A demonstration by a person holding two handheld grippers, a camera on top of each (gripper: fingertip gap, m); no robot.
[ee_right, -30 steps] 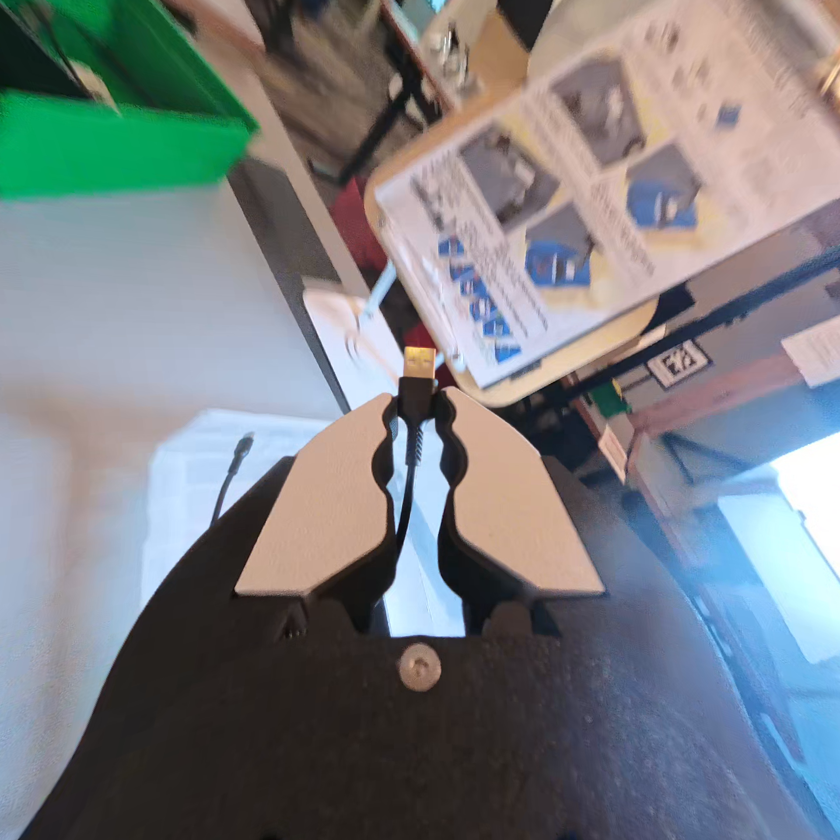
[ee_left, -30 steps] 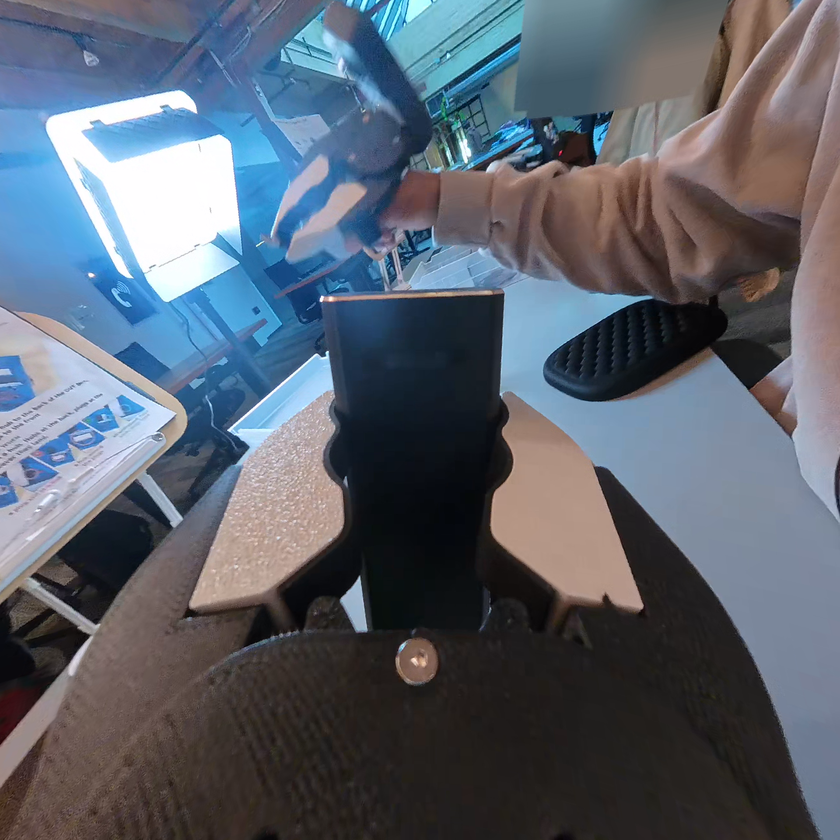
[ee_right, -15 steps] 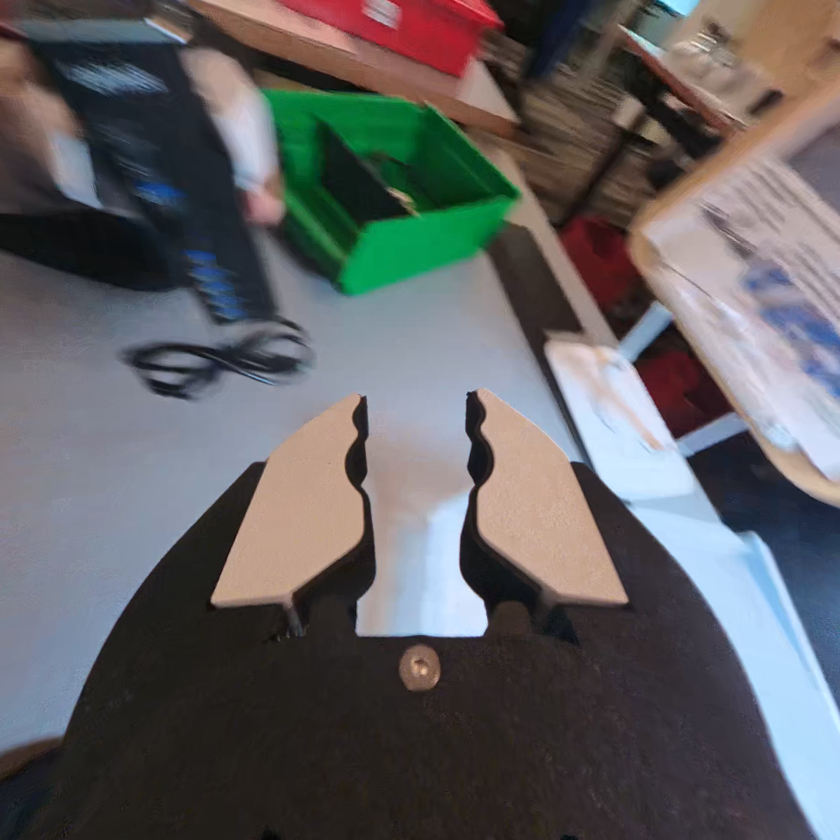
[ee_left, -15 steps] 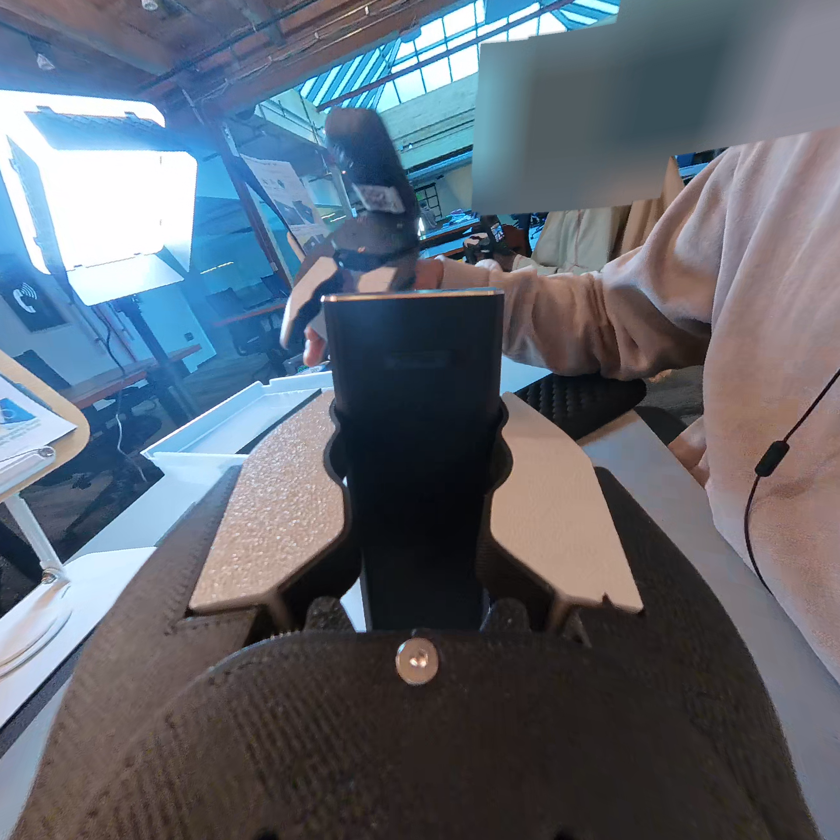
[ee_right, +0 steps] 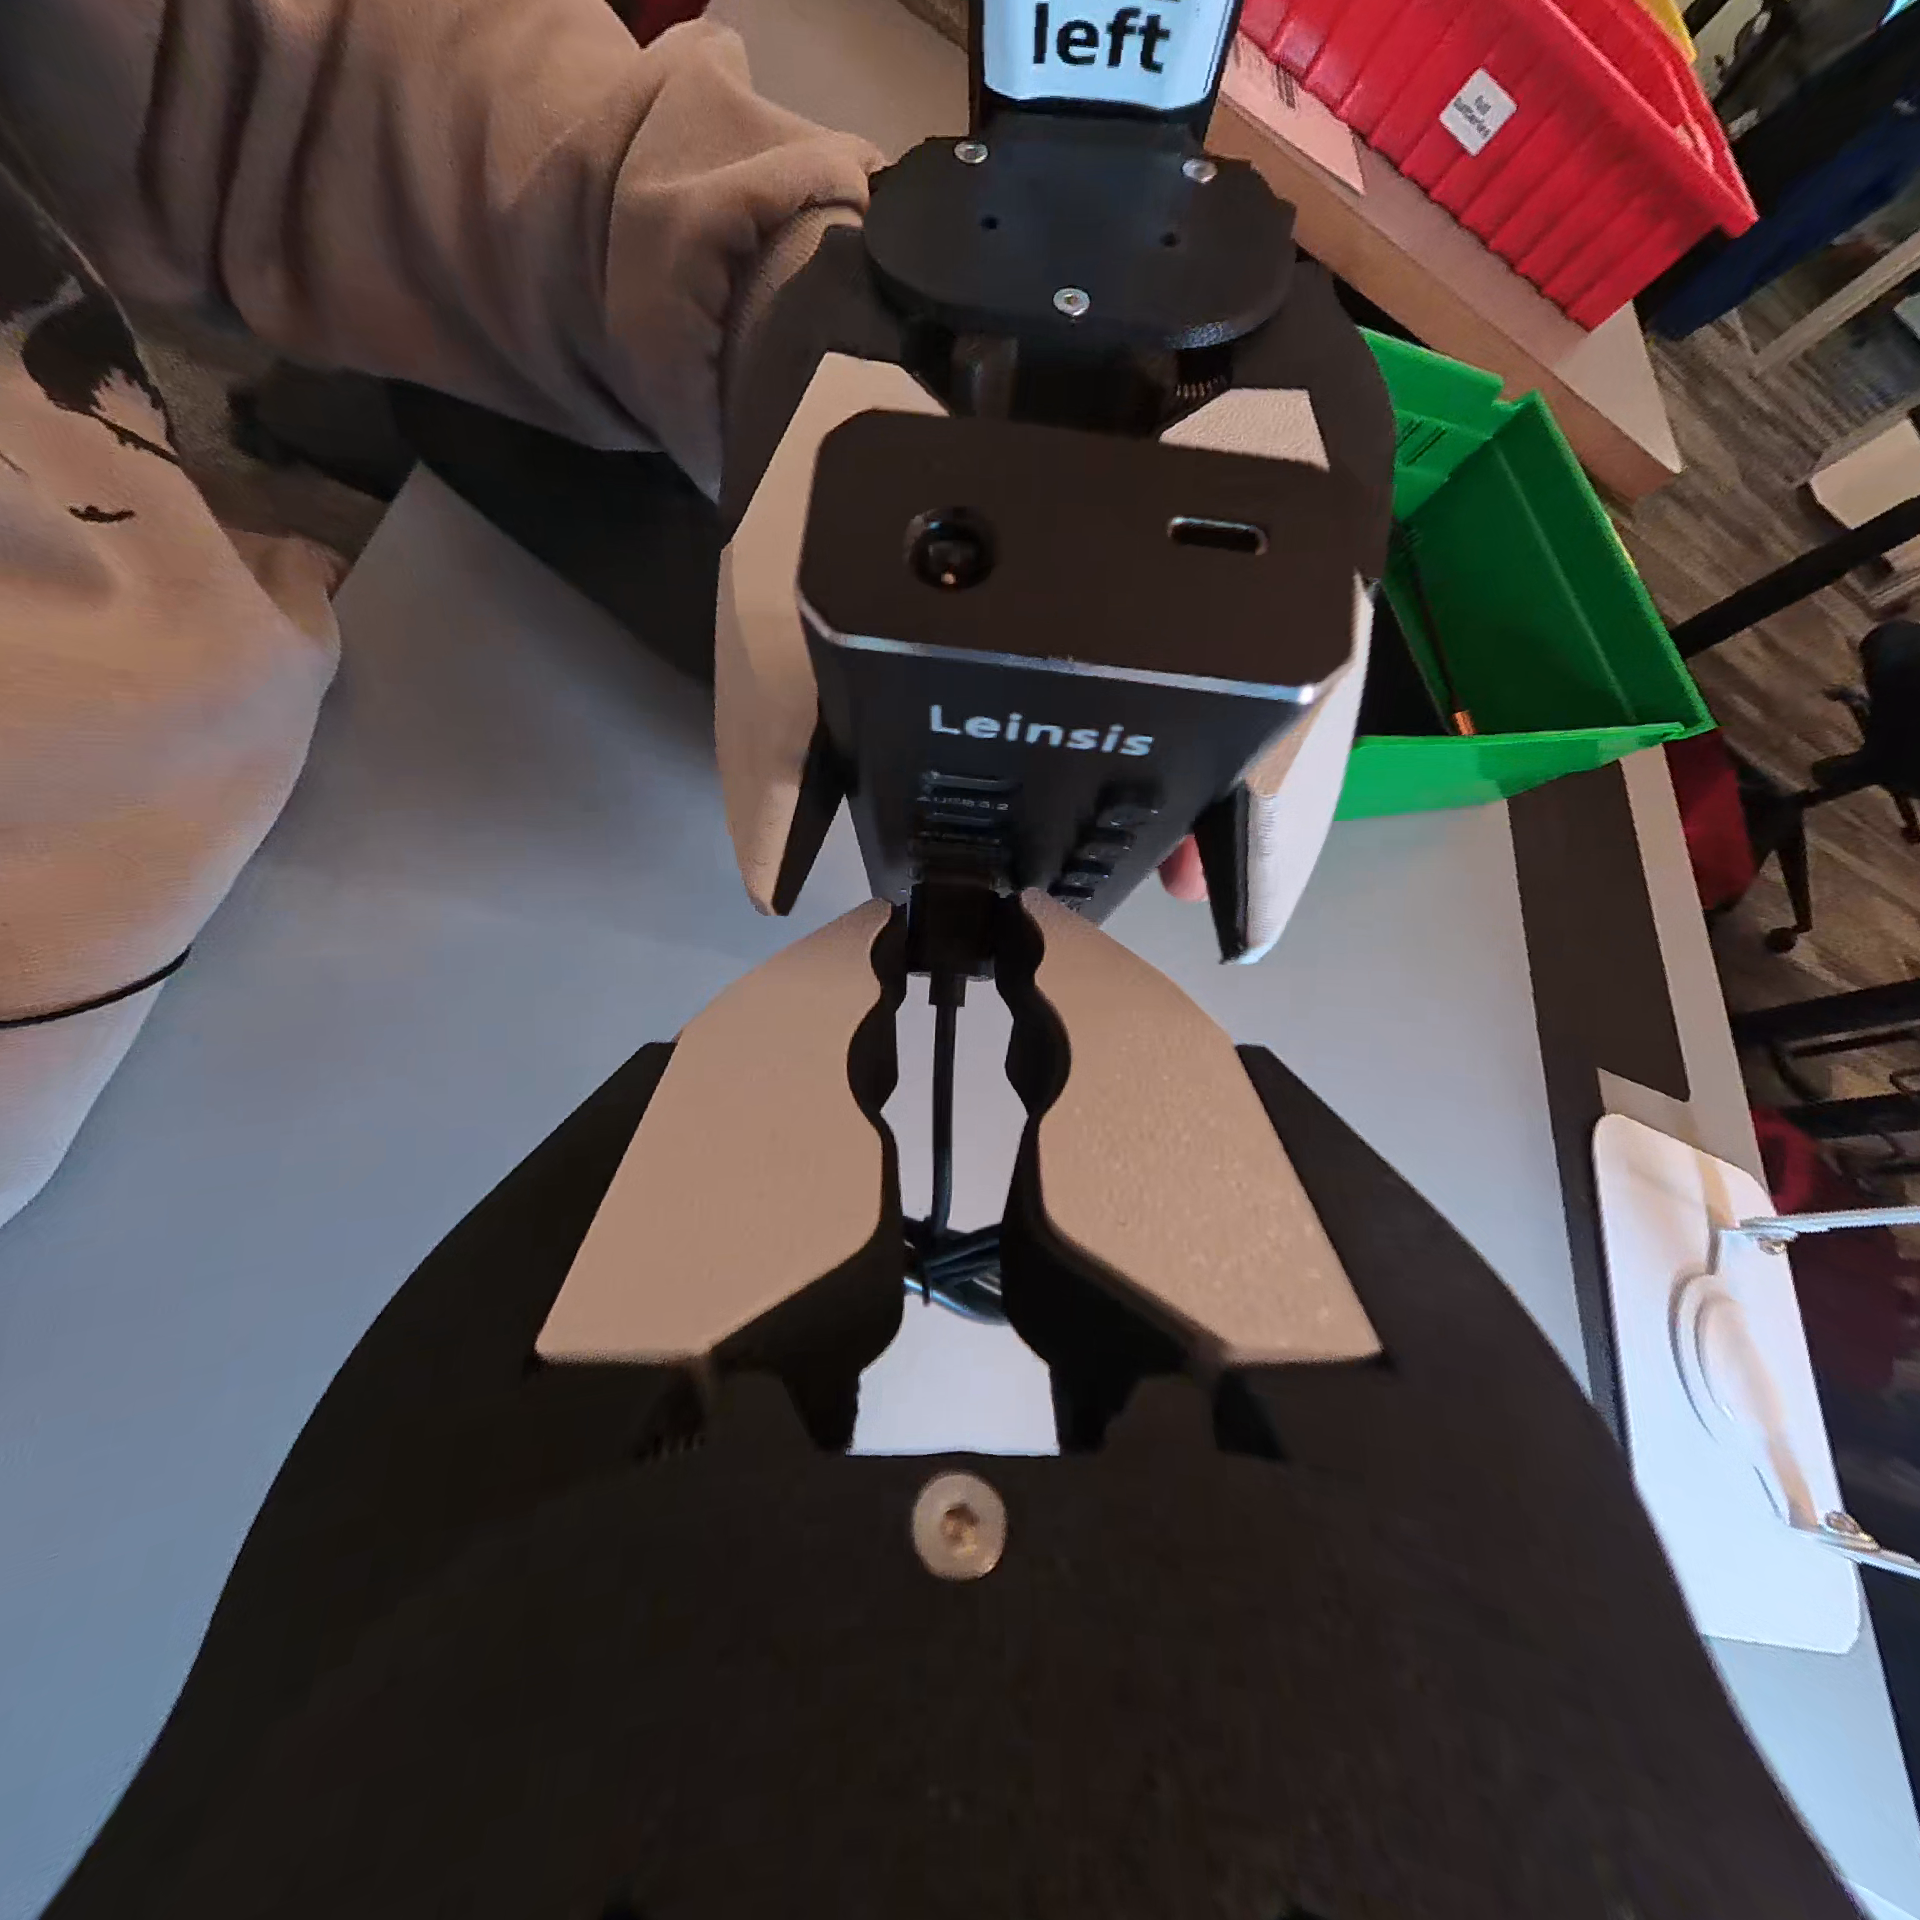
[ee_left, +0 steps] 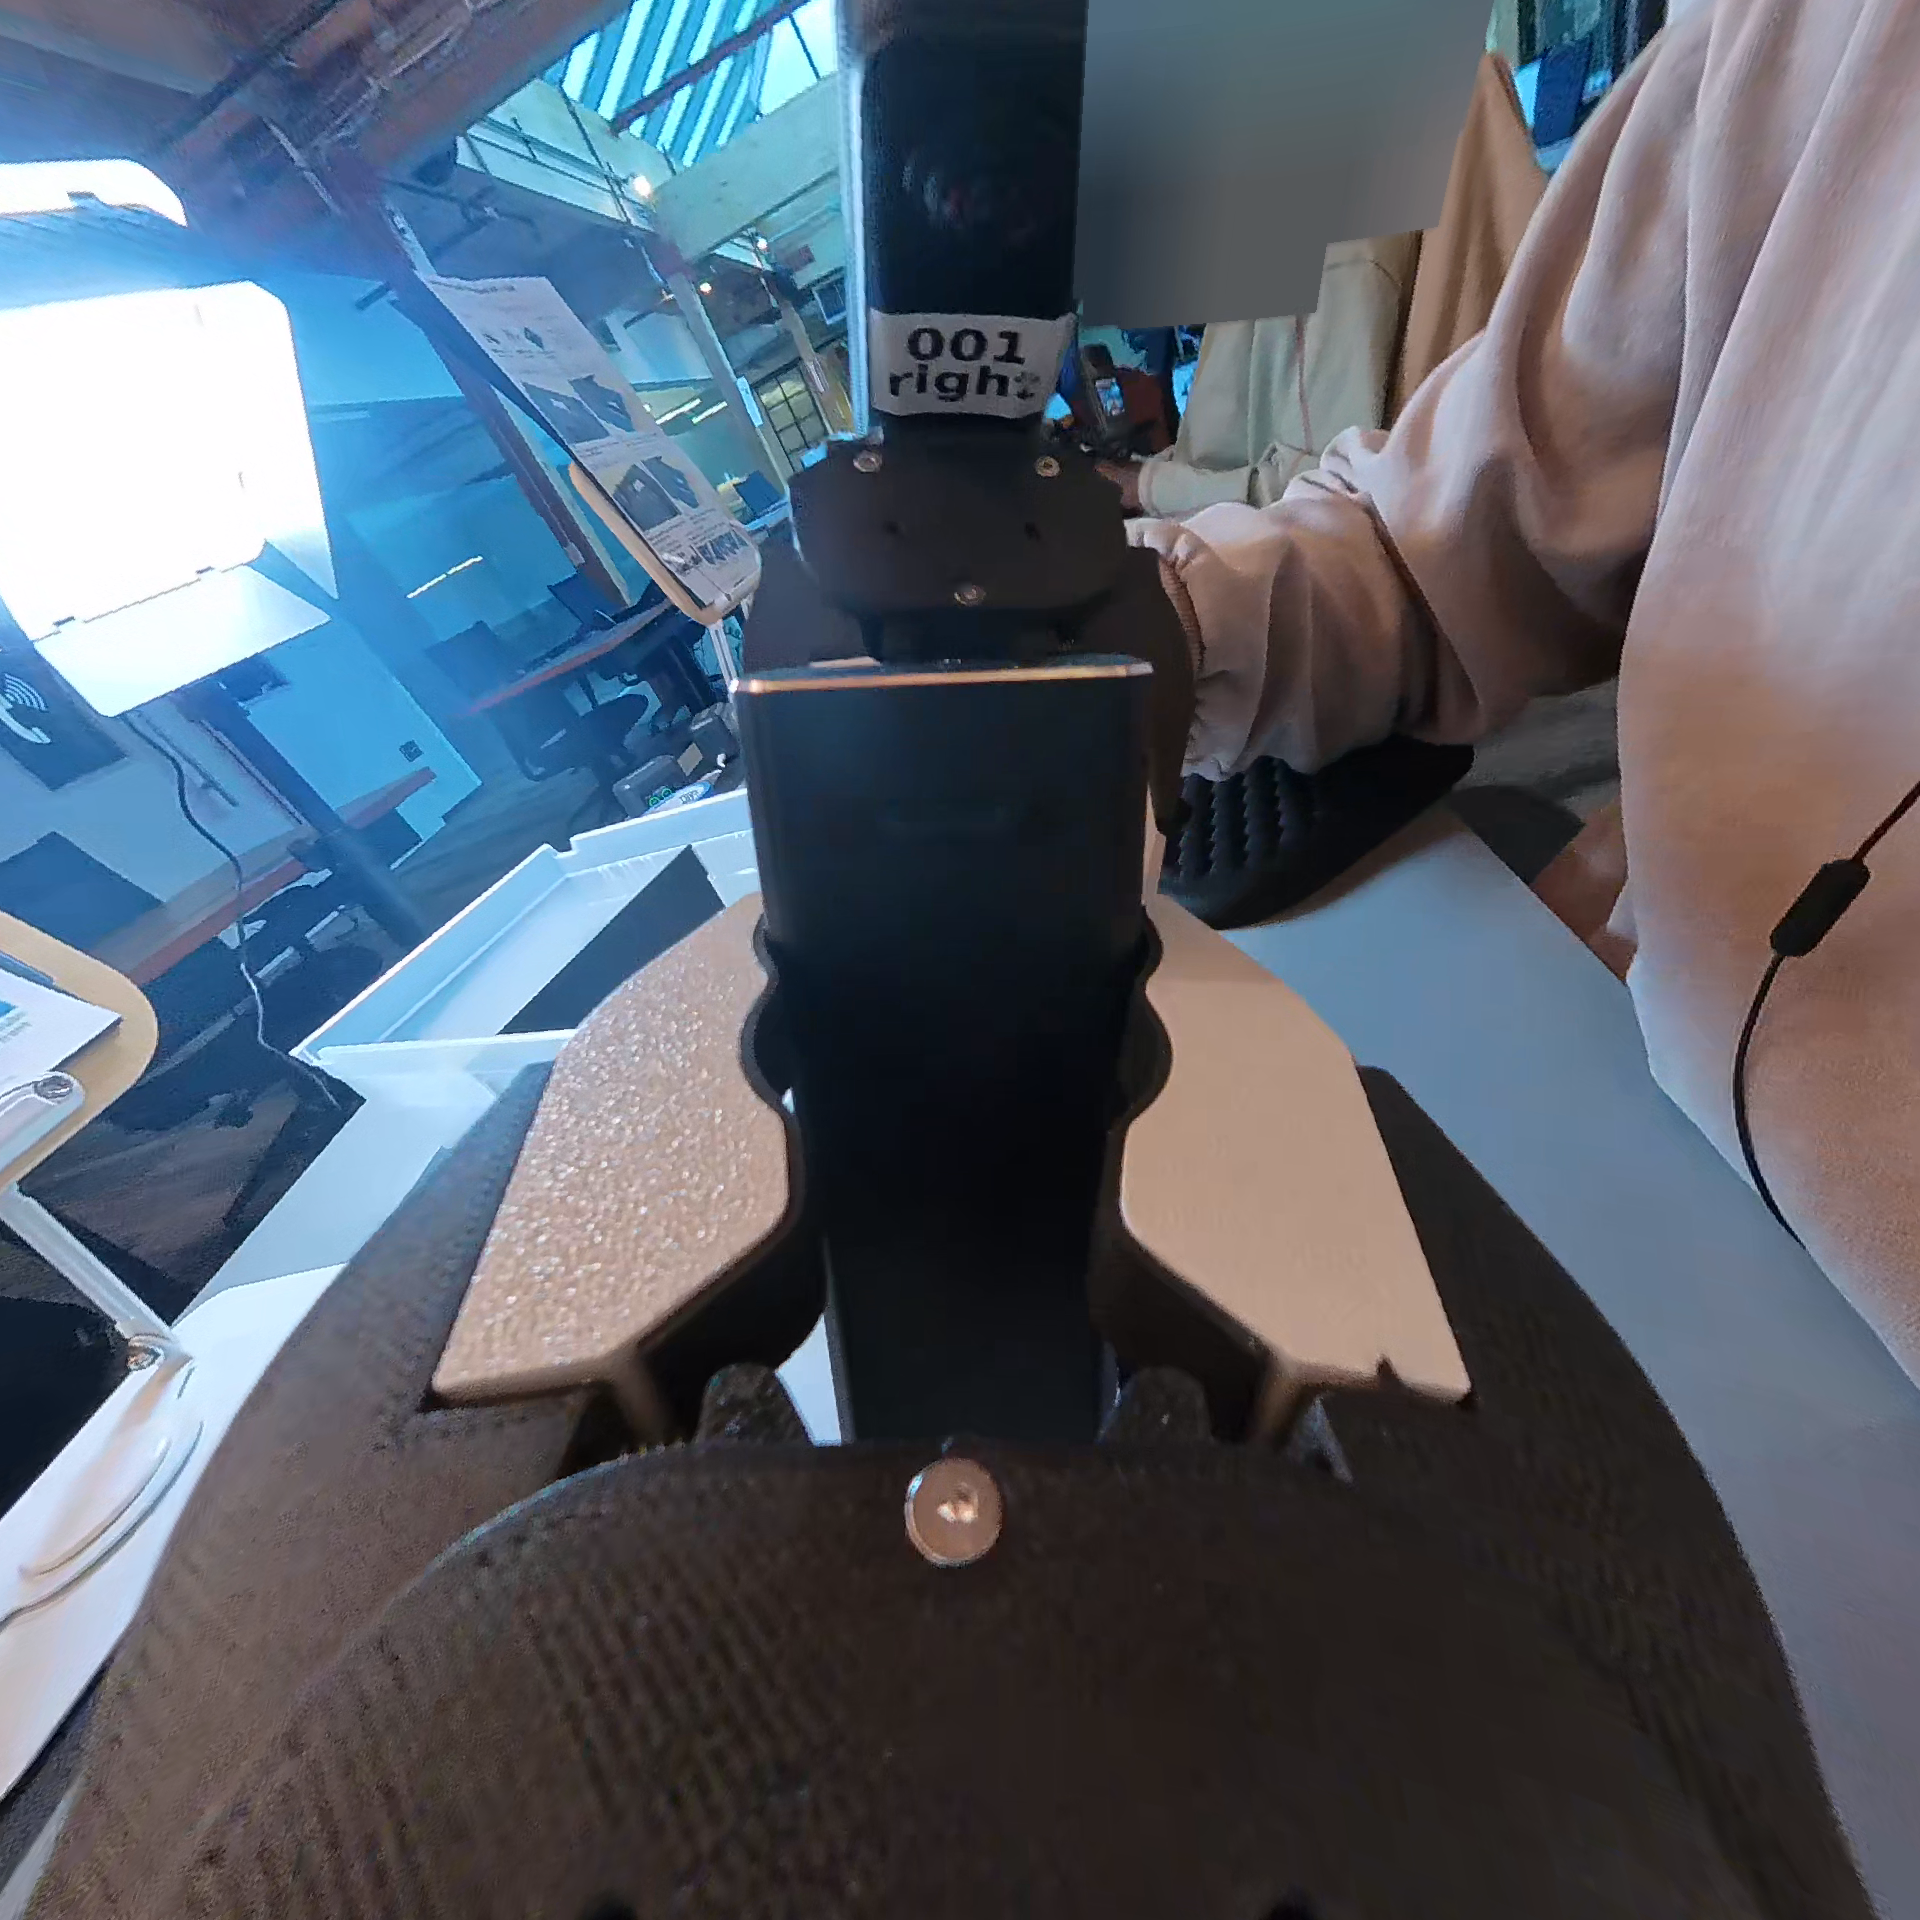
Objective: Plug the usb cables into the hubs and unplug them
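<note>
- Left wrist view: the left gripper (ee_left: 951, 1049) is clamped on the black hub (ee_left: 940, 935), holding it up off the grey worktop (ee_left: 1455, 1039). The right gripper (ee_left: 961, 540) faces it from just beyond, on a person's sleeve (ee_left: 1455, 582). The hub's ports are hidden from this side.
- Right wrist view: the right gripper (ee_right: 956, 951) is pinched on a black usb plug (ee_right: 951, 925), its cable (ee_right: 942, 1112) trailing back between the fingers (ee_right: 748, 1132). The plug sits at a port on the hub (ee_right: 1070, 665), apparently seated or nearly so; its depth can't be told.
- Progress: one cable looks to be at the plug-in or pull-out stage; the other ports appear empty. A green bin (ee_right: 1507, 623) stands behind.
</note>
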